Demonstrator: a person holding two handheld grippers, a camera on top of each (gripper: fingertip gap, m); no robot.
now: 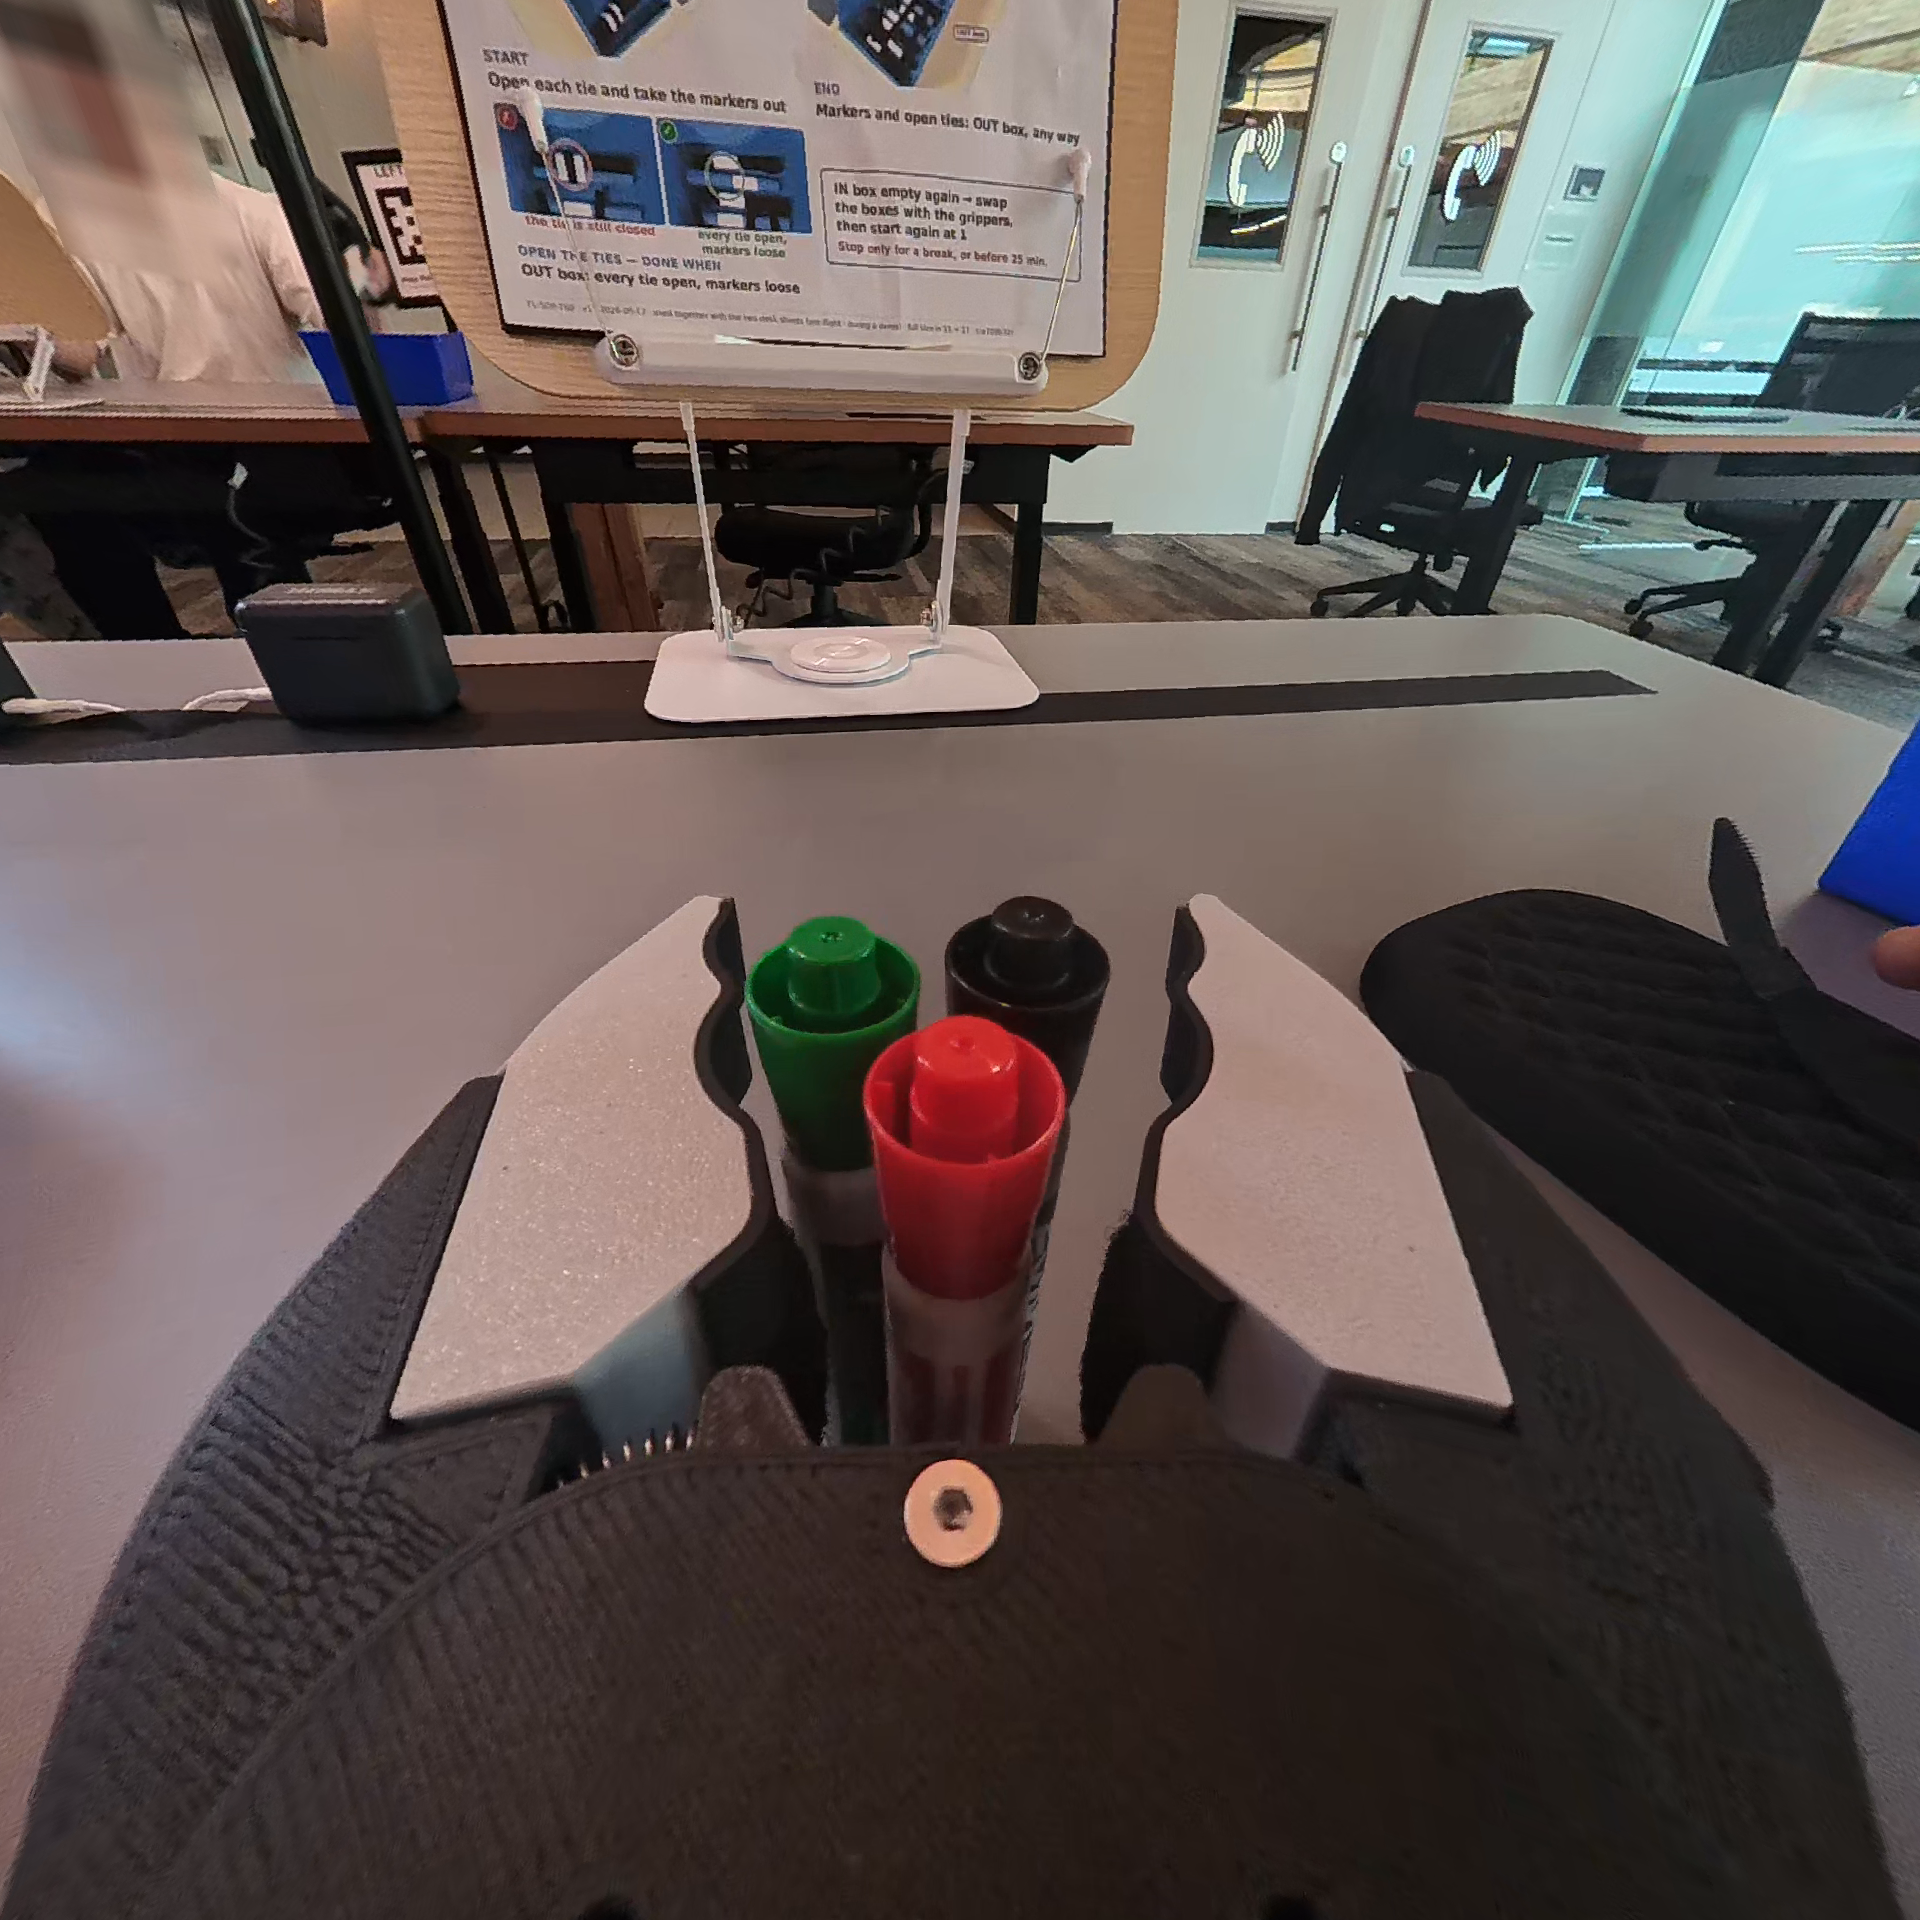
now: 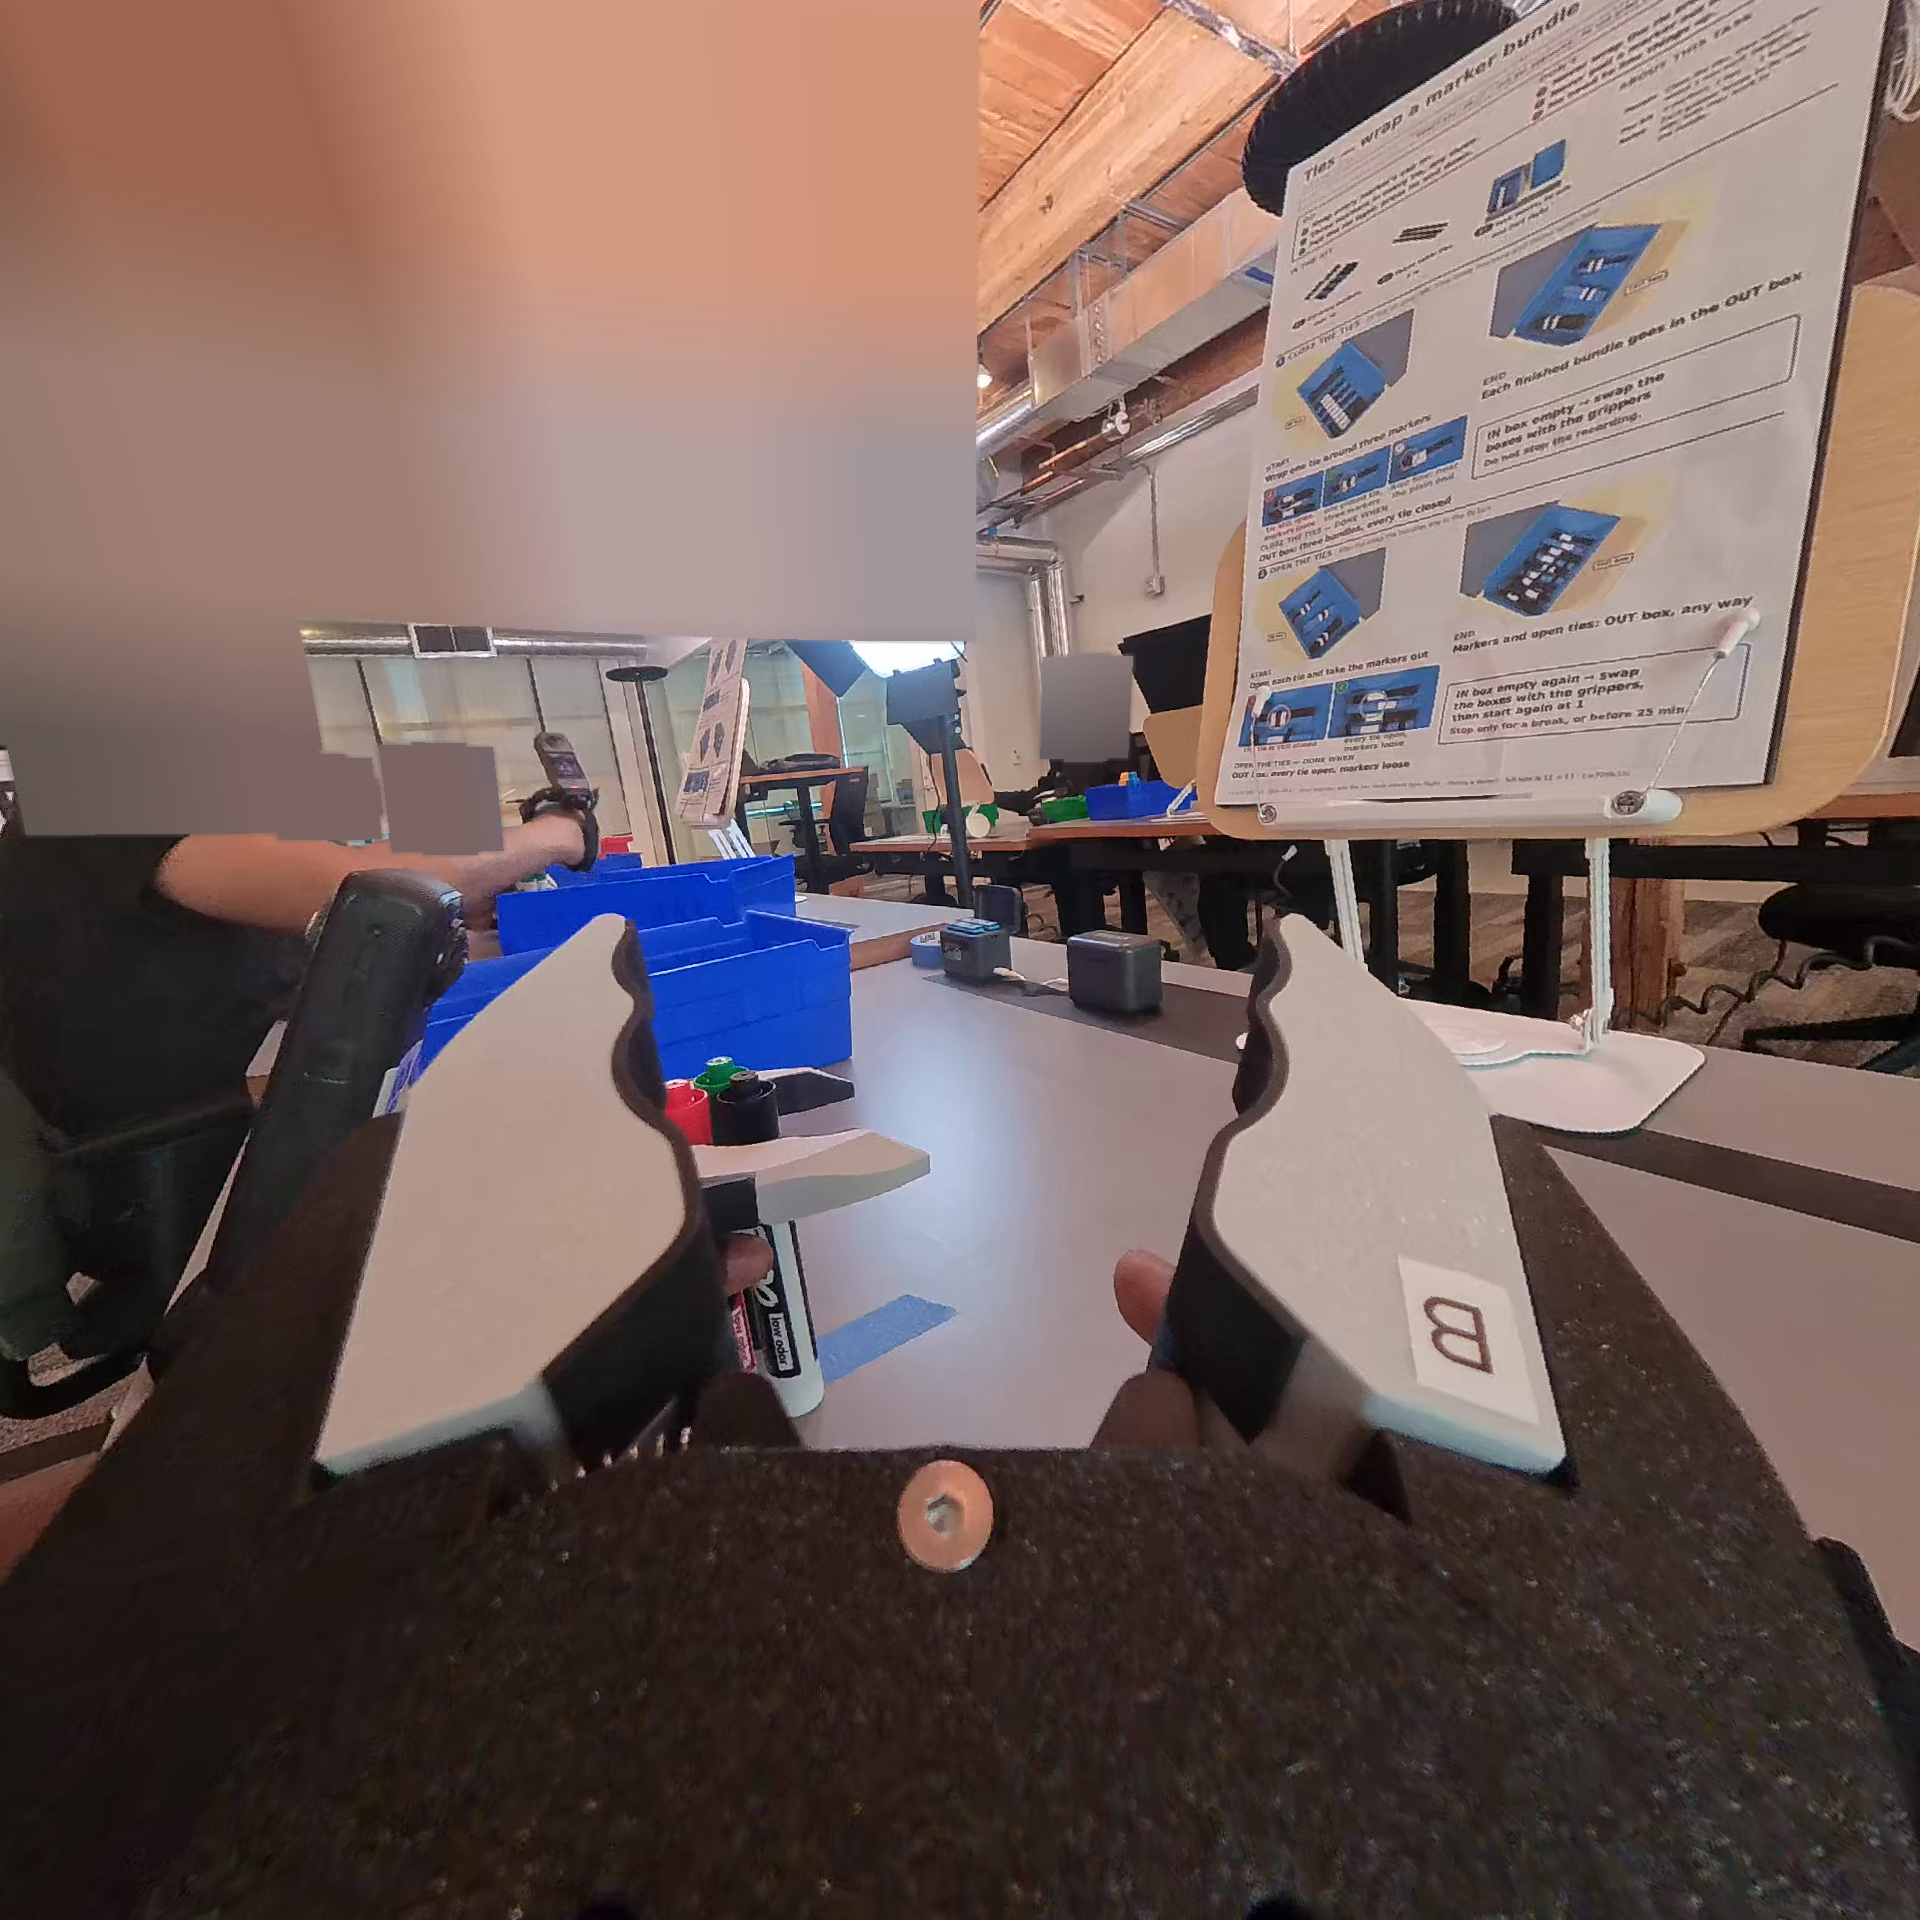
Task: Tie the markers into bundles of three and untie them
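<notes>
Three markers lie together between my left gripper's [image 1: 956, 914] fingers, caps pointing away: green [image 1: 831, 1029], black [image 1: 1029, 987], and red [image 1: 961, 1153] on top. The pads stand apart from the caps, with a clear gap on the right side, so the gripper is open around them. The right wrist view shows the same markers [image 2: 727, 1107] resting on the grey table [image 2: 1039, 1143], with a left finger [image 2: 831, 1164] beside them. My right gripper [image 2: 953, 935] is wide open and empty, over the table to the right. It shows as a black body [image 1: 1610, 1091] in the left wrist view.
Blue bins [image 2: 727, 997] stand at the left, with one corner [image 1: 1881, 831] at the right edge of the left wrist view. A white stand base [image 1: 842, 675] and a dark box [image 1: 343, 649] sit at the table's far side. Blue tape [image 2: 883, 1330] marks the table. A person's fingertip [image 2: 1143, 1288] shows by my right finger.
</notes>
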